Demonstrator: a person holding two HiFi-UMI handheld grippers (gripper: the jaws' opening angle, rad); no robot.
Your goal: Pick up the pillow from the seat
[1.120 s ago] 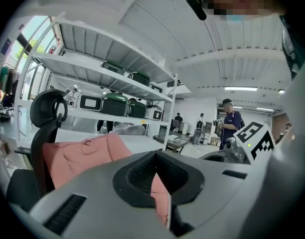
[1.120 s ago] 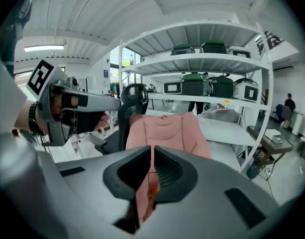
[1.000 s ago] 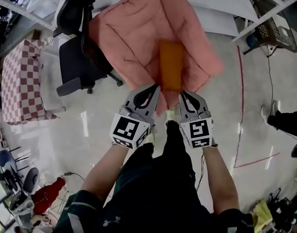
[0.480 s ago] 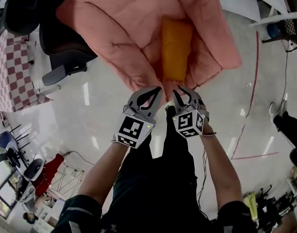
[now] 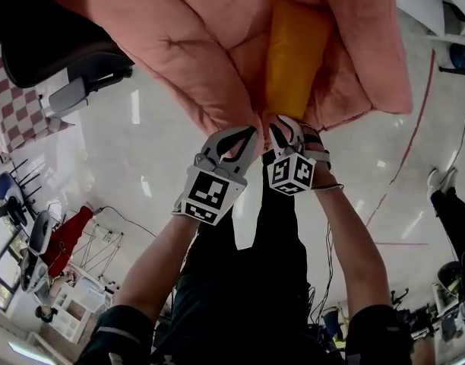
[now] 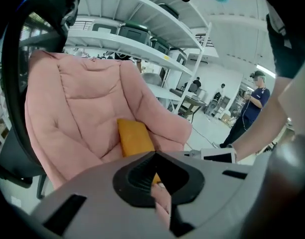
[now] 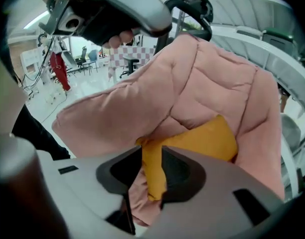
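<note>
The pillow (image 5: 297, 52) is a smooth orange oblong that lies in the middle fold of the pink quilted seat (image 5: 194, 44), which has thick, puffy padding. You stretch both forearms toward the seat's front edge. Your right gripper (image 5: 286, 126) is opening its jaws, and the pillow's near corner stands between them. Your left gripper (image 5: 250, 134), just beside it, has its jaws together on nothing.

Bright, even indoor light. Streaks of glare lie on the glossy floor (image 5: 141, 150). Both gripper views bend and darken at the edges.
</note>
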